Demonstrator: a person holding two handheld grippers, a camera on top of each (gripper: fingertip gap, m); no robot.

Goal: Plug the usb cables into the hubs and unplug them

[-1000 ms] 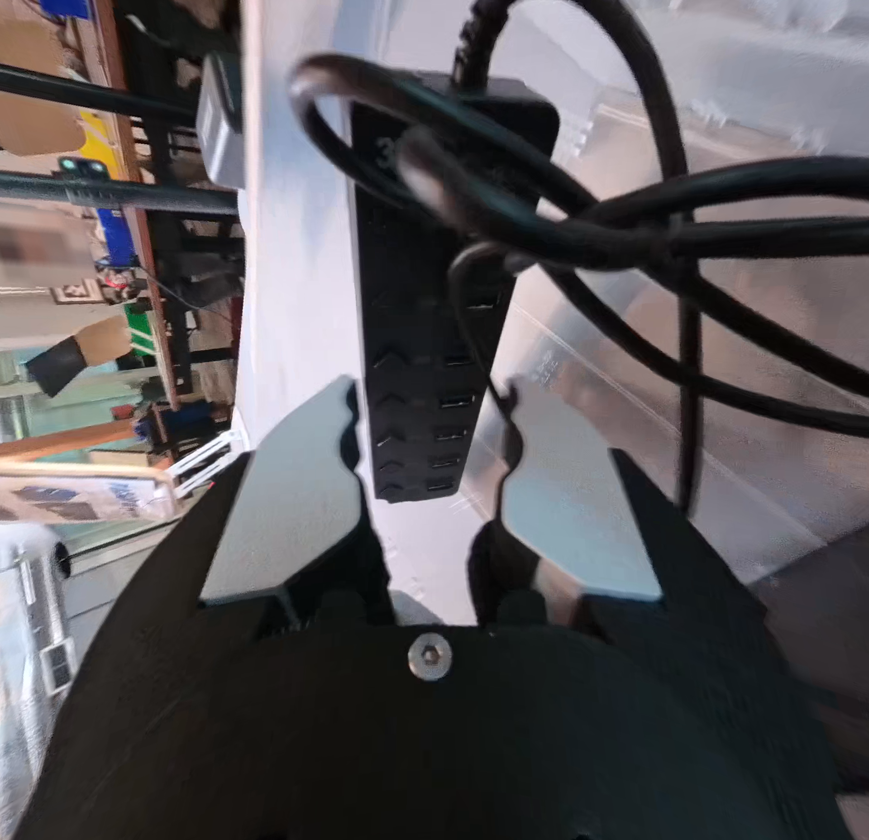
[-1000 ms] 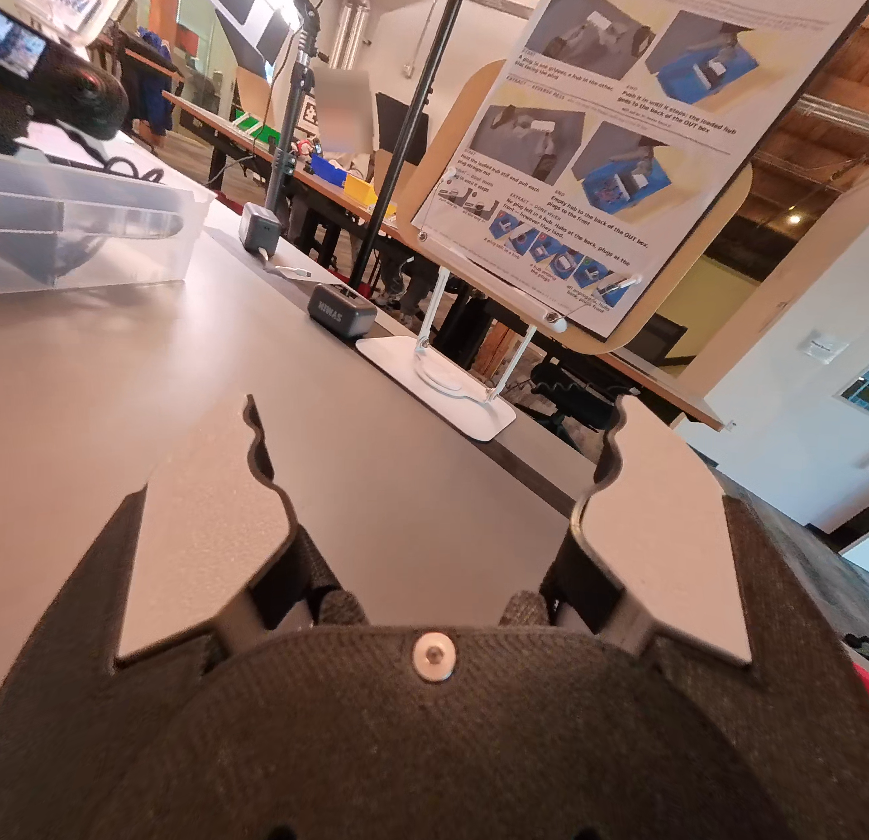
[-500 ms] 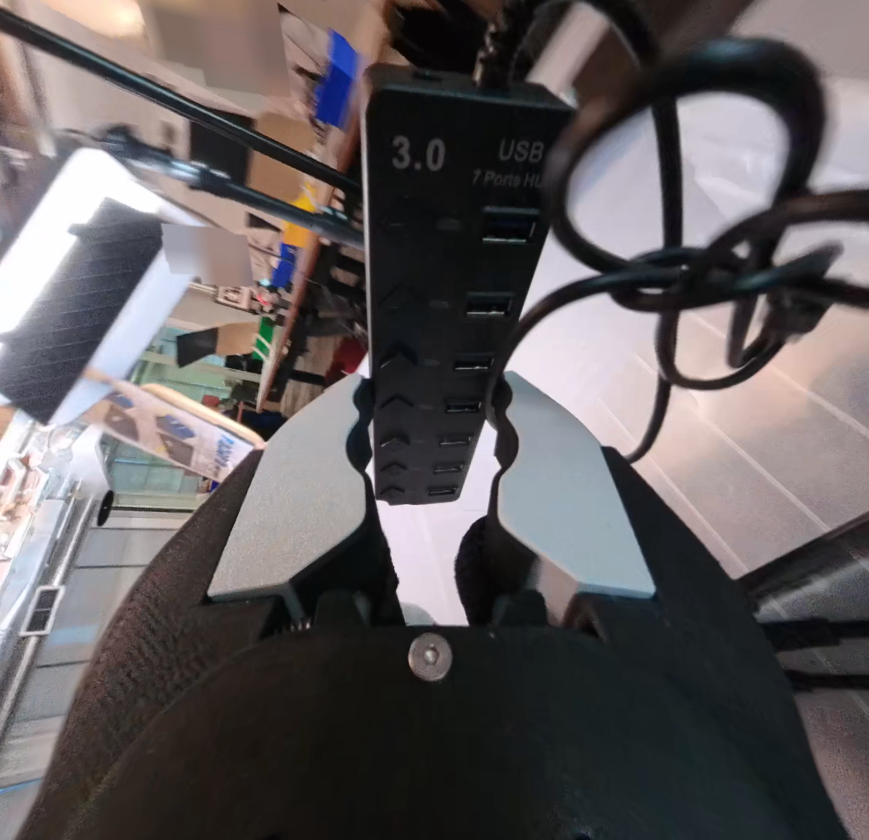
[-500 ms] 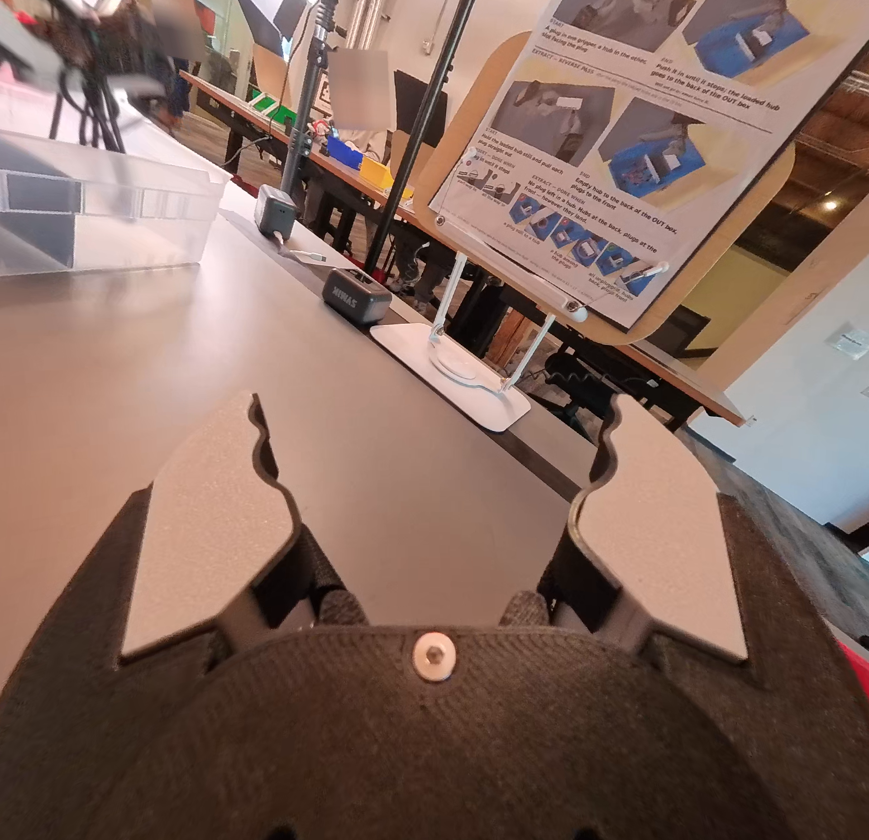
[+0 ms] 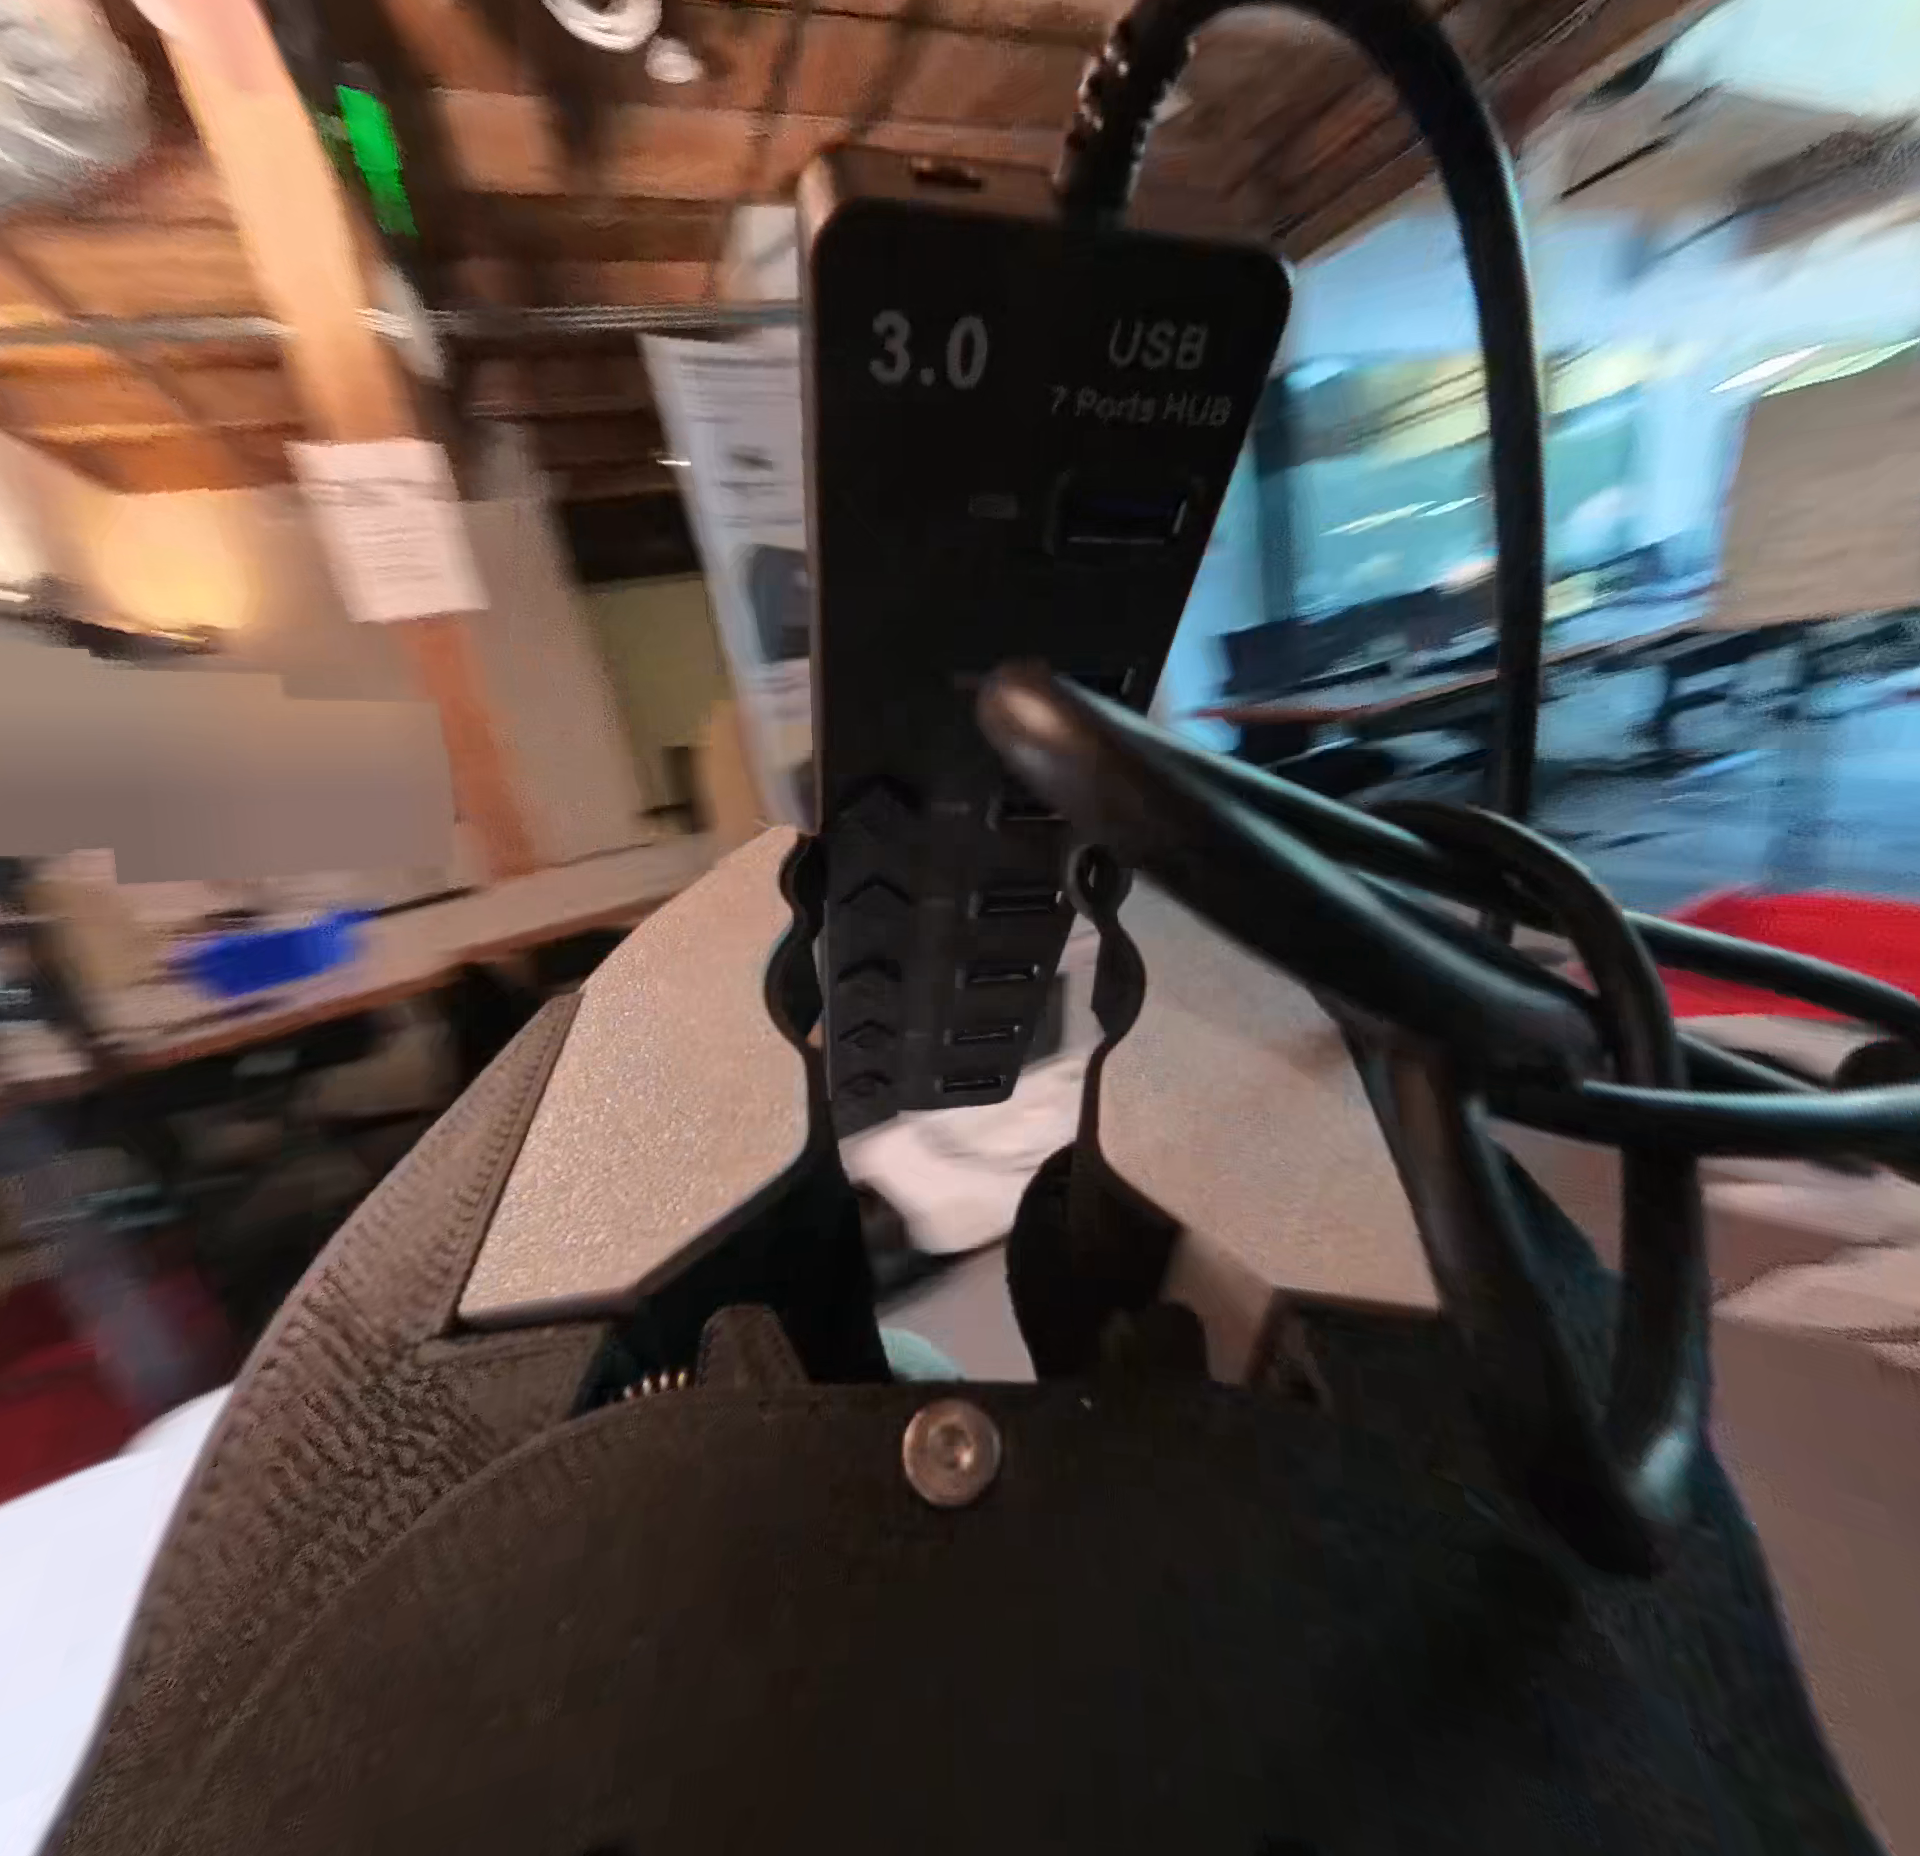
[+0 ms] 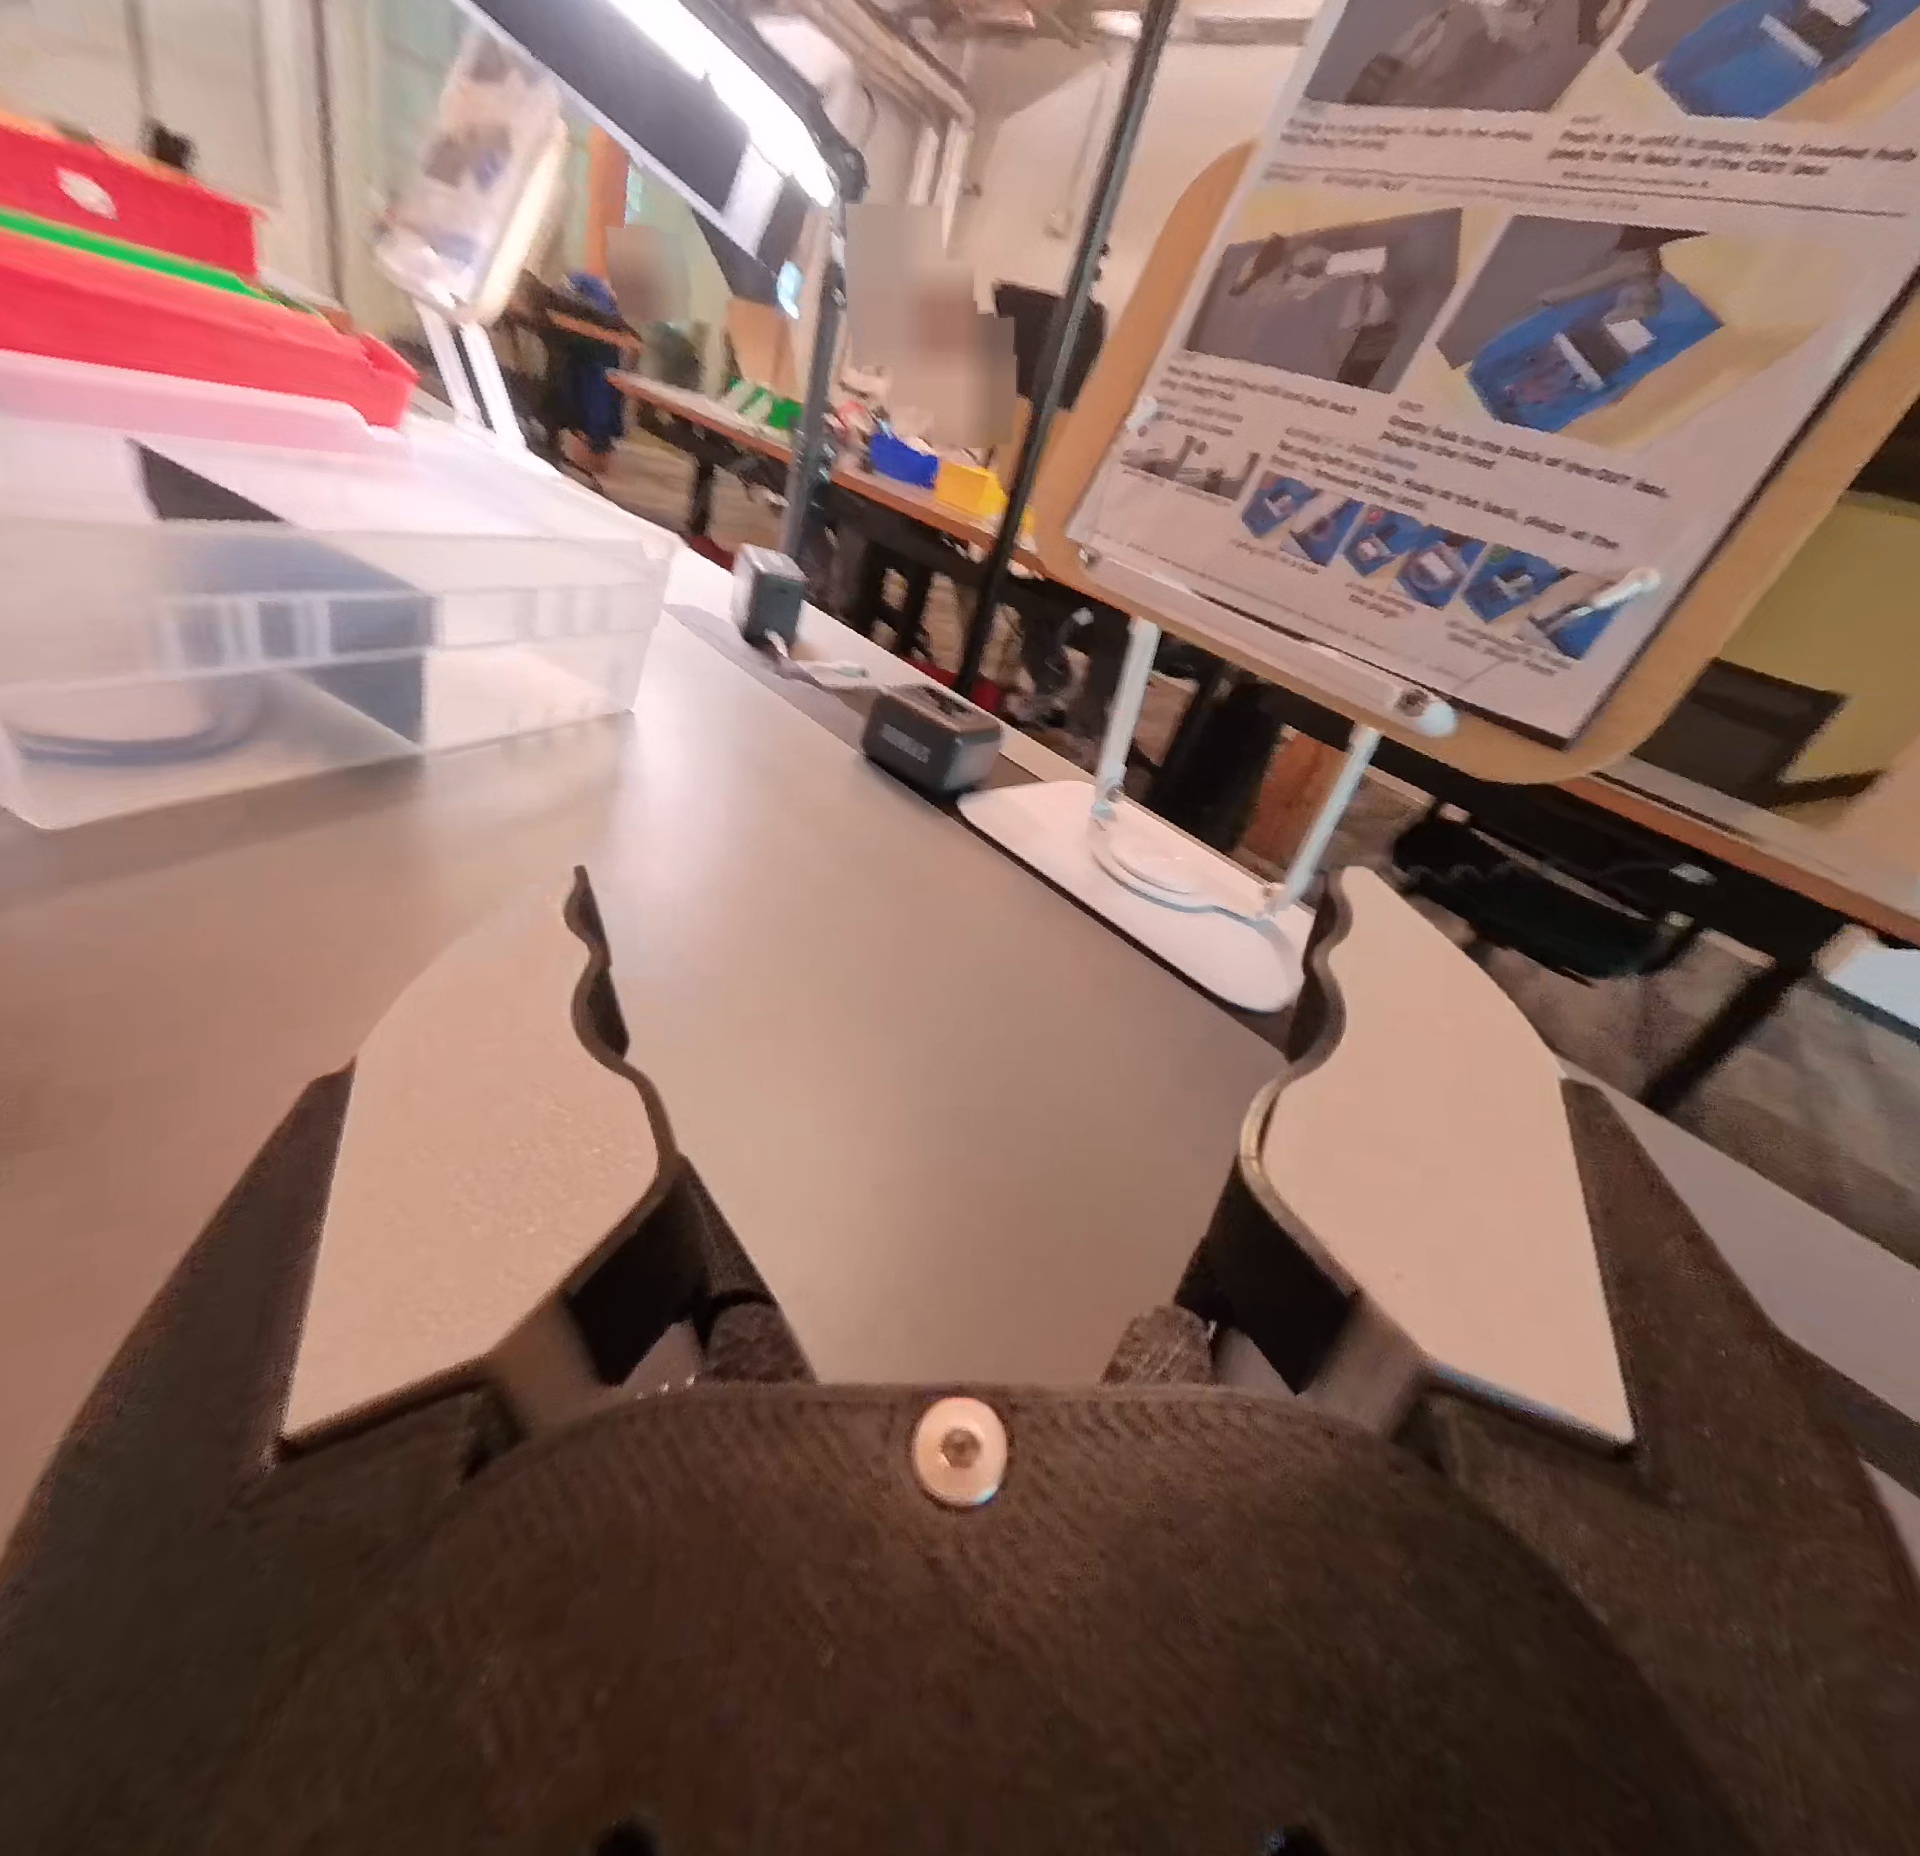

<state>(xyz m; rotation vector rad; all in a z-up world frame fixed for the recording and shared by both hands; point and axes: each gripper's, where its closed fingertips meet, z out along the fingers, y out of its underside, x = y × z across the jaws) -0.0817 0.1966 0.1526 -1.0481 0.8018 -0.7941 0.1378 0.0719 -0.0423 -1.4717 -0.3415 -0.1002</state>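
My left gripper [image 5: 940, 871] is shut on the near end of a long black USB hub [image 5: 997, 580] and holds it up in the air, pointing away from me. The hub's own black cable [image 5: 1496, 456] loops from its far end down the right side into a bundle of black cables [image 5: 1455, 954]. A black plug [image 5: 1039, 726] sits at one of the hub's ports. My right gripper [image 6: 951, 933] is open and empty, low over the grey table [image 6: 883, 975].
A clear plastic bin [image 6: 312, 611] stands on the table at the left, with red trays [image 6: 156, 289] behind it. A pictured instruction board [image 6: 1507, 331] on a white stand [image 6: 1164, 871] and a small grey box [image 6: 930, 741] line the table's far edge.
My left gripper has lifted the hub out of the clear bin and swung it up, so the room now shows behind it. My right gripper has shifted slightly and stayed open.
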